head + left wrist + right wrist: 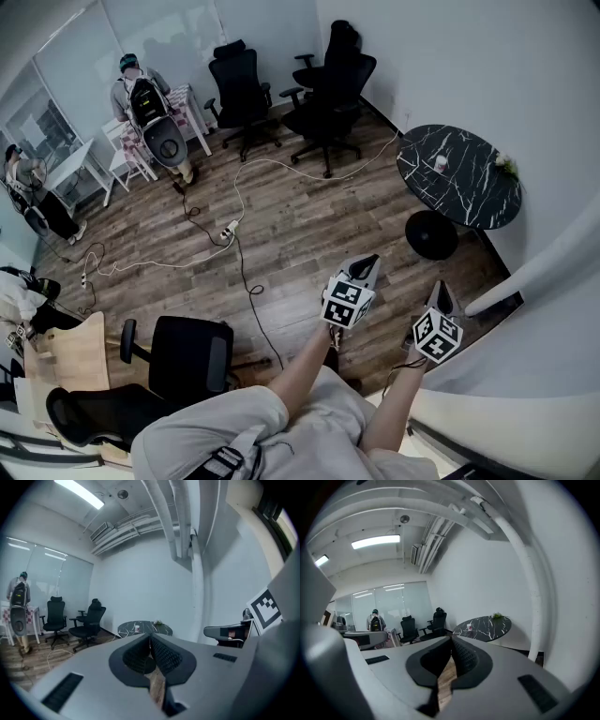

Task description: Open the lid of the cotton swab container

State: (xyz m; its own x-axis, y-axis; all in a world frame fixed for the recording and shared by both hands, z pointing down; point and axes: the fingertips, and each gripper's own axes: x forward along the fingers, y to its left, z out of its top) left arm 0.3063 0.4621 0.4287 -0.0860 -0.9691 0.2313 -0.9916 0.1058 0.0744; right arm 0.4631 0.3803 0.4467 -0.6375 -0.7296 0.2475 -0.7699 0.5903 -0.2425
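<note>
Here we hold left gripper (150,639) and right gripper (451,644) with jaws pressed together, nothing between them. Black-and-white square markers (347,302) on both. Small white container (440,163), reddish band, print too small to read, contents hidden, stands on black marble table (469,187), well apart from both grippers.

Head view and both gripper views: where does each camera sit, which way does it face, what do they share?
Head view: on the person's head, looking down at the floor; forearms, left gripper and right gripper show.
Left gripper view: rides the left gripper, looks along its shut jaws toward the round black table.
Right gripper view: rides the right gripper, shut jaws, facing the same table.
Shared: that table, in all three.
</note>
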